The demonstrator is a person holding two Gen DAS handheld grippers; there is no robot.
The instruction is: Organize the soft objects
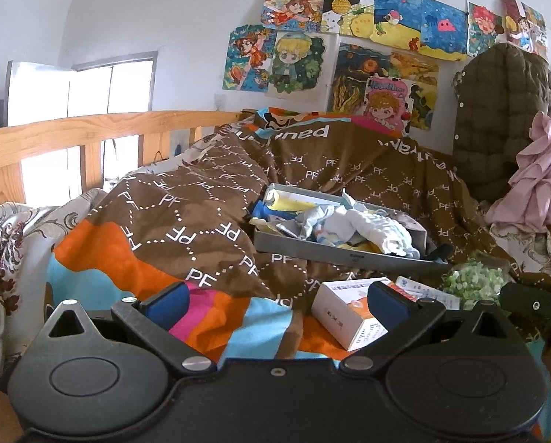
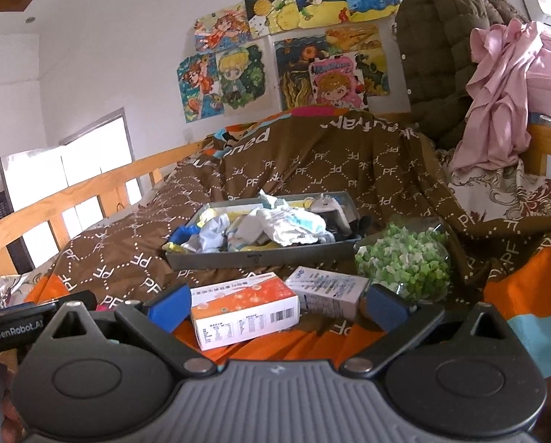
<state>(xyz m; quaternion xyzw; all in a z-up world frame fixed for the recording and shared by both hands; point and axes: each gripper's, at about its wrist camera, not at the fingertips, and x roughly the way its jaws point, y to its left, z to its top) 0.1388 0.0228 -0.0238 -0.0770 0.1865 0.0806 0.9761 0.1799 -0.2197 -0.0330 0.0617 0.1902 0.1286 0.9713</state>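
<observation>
A grey tray [image 1: 345, 256] [image 2: 260, 258] lies on the brown bed cover, piled with white, blue and yellow socks and cloths [image 1: 367, 227] [image 2: 286, 227]. A clear bag of green and white foam bits [image 2: 404, 264] [image 1: 472, 280] lies to its right. An orange-and-white box [image 2: 244, 312] [image 1: 349, 312] and a white-and-blue box [image 2: 327, 291] [image 1: 428, 291] lie in front of the tray. My left gripper [image 1: 277, 304] is open above the cover, left of the orange box. My right gripper [image 2: 279, 304] is open with both boxes lying between its blue fingers.
A wooden rail [image 1: 90, 129] runs along the bed's left side. A quilted olive jacket [image 1: 504, 122] and a pink cloth [image 1: 544, 173] hang at the right. Drawings cover the wall behind. The left gripper's body [image 2: 17, 323] shows at the right view's left edge.
</observation>
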